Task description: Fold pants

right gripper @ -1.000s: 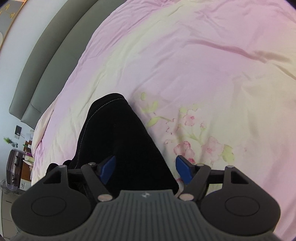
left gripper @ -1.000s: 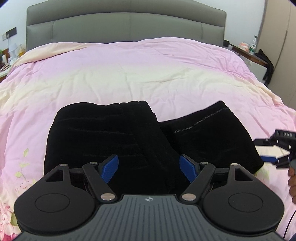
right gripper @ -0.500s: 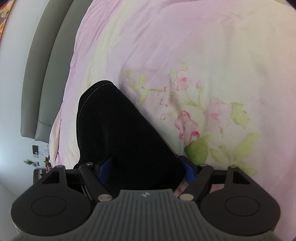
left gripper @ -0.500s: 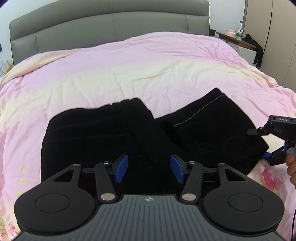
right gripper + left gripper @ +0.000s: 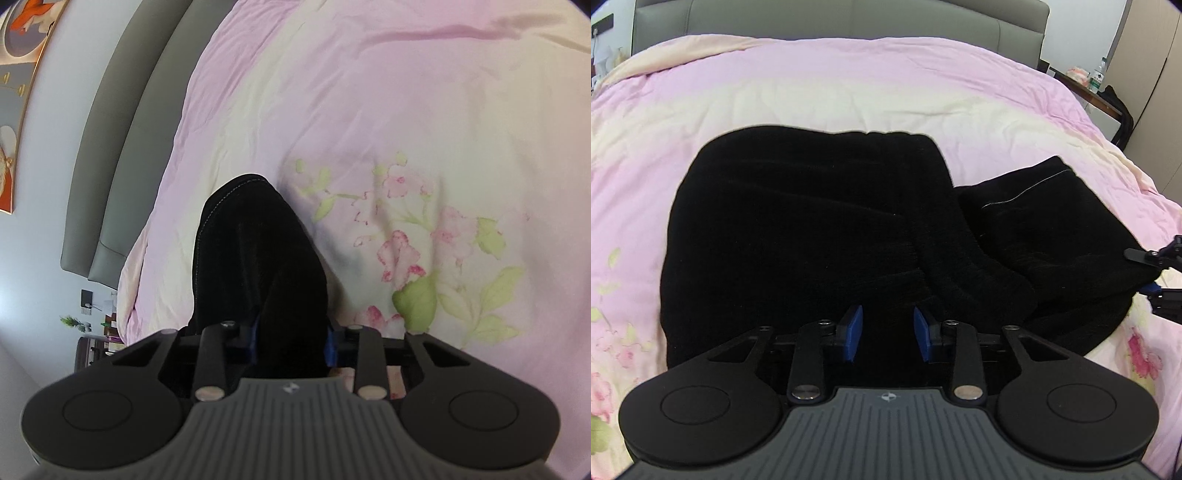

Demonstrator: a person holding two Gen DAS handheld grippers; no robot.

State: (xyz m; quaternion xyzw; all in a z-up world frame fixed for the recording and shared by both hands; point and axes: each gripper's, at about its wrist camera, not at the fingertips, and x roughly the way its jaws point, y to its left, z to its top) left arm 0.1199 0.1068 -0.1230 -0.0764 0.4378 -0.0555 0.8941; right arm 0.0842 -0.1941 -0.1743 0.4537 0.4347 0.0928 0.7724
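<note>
Pants (image 5: 812,229) whole from left wrist; right claw (image 5: 290,343) closing on hem.

I count one pair of black pants (image 5: 820,236), one pink floral duvet (image 5: 849,85), one grey headboard (image 5: 834,18). Two grippers: my left gripper (image 5: 888,334), my right gripper (image 5: 290,341). One bottle (image 5: 1096,79) at 2 o'clock.

Bright, even daylight; fisheye bending at edges; black pants (image 5: 812,229) lose all detail.
</note>
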